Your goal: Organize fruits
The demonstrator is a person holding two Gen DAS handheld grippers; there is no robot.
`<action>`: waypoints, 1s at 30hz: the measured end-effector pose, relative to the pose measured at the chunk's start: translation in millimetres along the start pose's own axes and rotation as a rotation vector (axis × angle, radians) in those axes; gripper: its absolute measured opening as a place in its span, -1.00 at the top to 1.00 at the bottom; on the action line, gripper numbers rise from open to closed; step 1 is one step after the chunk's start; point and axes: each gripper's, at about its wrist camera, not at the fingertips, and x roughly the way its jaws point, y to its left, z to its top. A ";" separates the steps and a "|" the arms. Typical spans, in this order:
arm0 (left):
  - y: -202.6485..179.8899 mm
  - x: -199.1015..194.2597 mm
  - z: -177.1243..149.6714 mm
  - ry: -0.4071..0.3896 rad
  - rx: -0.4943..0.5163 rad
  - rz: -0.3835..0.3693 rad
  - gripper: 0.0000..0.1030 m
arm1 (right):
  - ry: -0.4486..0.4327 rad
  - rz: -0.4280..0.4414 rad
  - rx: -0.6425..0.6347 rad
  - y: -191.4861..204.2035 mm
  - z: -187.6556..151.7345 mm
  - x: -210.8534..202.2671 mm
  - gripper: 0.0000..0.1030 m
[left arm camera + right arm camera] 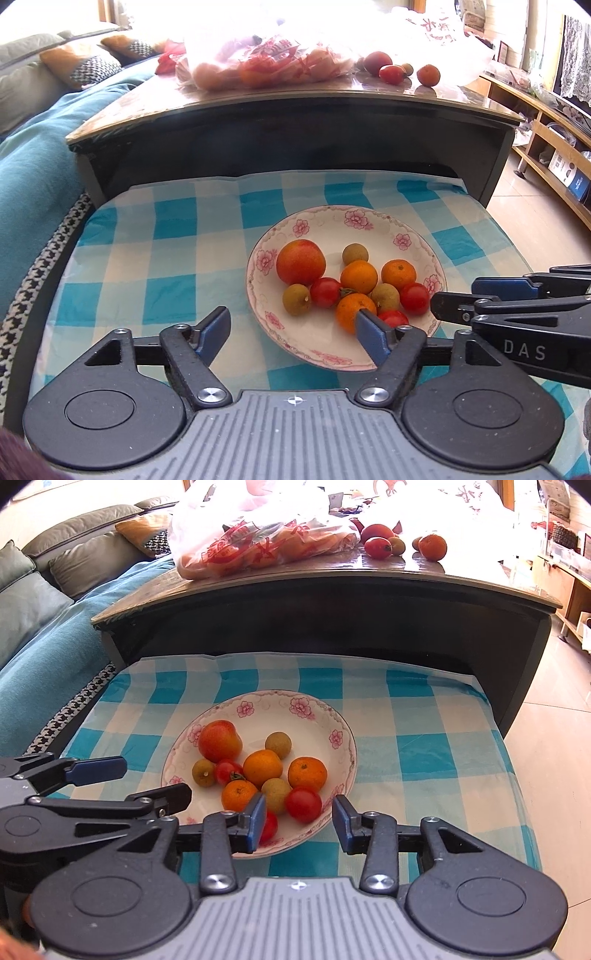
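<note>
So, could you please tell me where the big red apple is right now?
In both wrist views the apple lies on the left side of the flowered plate, with a small brown-green fruit and a cherry tomato just in front of it.

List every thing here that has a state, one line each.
left hand-held gripper: open, holding nothing
right hand-held gripper: open, holding nothing
plate: upright on the checked cloth, holding fruit
plastic bag: lying on the dark table, fruit inside

Glossy glazed plate (404, 229) on soft checked cloth (155, 258) — behind, a polished tabletop (295, 98) and crinkly plastic bag (266, 48).
</note>
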 end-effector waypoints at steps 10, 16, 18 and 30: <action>-3.0 -30.7 -25.4 -0.039 -0.025 0.033 -0.89 | 0.007 -0.006 0.039 0.8 -27.1 -27.6 0.09; -9.1 -48.8 -41.6 -0.059 -0.002 0.063 -1.00 | 0.010 -0.007 0.054 1.8 -48.7 -50.4 0.03; -11.3 -54.7 -48.0 -0.061 0.009 0.073 -1.00 | 0.009 -0.008 0.054 3.1 -55.5 -58.6 0.02; -19.6 -84.7 -80.1 -0.041 -0.003 0.062 -1.00 | -0.003 0.000 0.090 8.1 -91.5 -101.6 -0.07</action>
